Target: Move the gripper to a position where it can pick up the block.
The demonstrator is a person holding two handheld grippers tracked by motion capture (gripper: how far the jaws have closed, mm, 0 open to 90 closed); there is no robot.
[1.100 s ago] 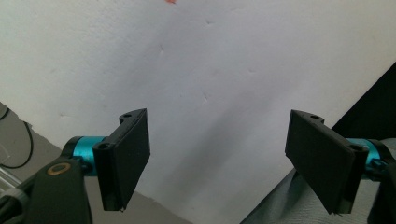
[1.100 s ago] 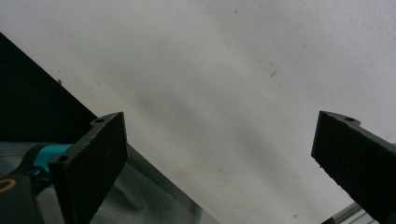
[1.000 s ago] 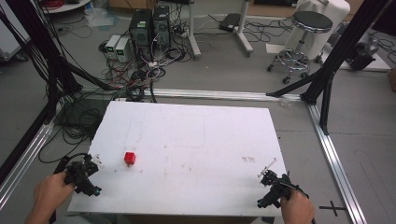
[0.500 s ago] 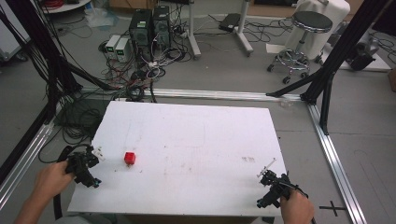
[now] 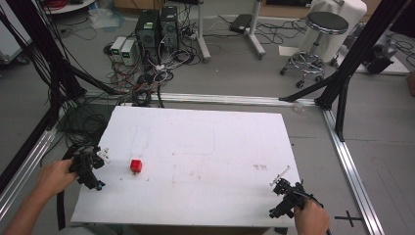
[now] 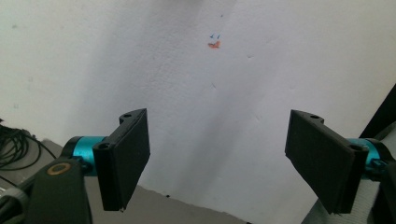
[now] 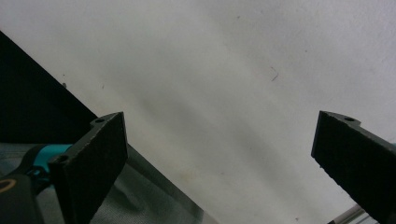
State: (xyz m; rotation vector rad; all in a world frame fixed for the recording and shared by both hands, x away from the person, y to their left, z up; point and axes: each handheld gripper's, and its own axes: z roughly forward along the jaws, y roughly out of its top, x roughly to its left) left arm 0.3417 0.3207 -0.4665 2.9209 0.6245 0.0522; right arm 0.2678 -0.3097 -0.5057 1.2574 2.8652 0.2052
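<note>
- Red block sits on the white table, near the table's left side, alone with bare surface around it.
- Left gripper is just beside the block, at the table's left edge; block is close past its jaws, not touching, not between them.
- Left gripper in its own view: jaws wide apart, nothing between them, bare table ahead with a small orange mark further out.
- Left hand holds it from off the table's left edge.
- Right gripper is at the table's near right corner, well apart from the block.
- Right gripper in its own view: jaws wide apart, empty, plain table surface beyond them.
- Right hand grips it at the near edge.
- Beyond the table: tangled cables, computer boxes, a stool on the floor.
</note>
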